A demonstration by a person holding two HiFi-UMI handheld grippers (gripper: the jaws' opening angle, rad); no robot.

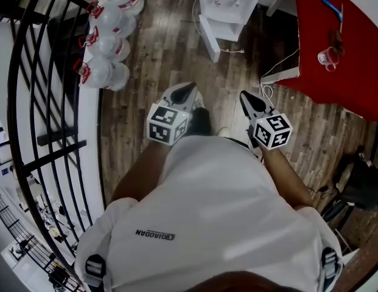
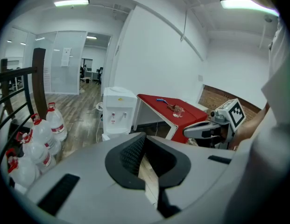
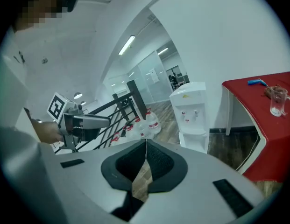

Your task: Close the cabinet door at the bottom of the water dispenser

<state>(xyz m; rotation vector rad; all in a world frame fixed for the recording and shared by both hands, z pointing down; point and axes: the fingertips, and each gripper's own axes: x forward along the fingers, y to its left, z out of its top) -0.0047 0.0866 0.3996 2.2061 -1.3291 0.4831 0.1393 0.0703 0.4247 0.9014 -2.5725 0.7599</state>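
1. The tall white plastic water dispenser (image 1: 228, 5) stands at twelve o'clock in the head view, with its white bottom cabinet door (image 1: 209, 38) swung open.
2. The left gripper (image 1: 187, 91) has its jaws together and holds nothing.
3. The right gripper (image 1: 245, 97) also has its jaws together and holds nothing.

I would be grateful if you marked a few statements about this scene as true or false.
1. The water dispenser stands next to the red table. True.
2. Its bottom cabinet door is closed. False: it stands open.
3. The right claw holds the glass. False: the claw is shut on nothing, and the glass stands on the table.
4. Several water bottles stand beside the railing. True.
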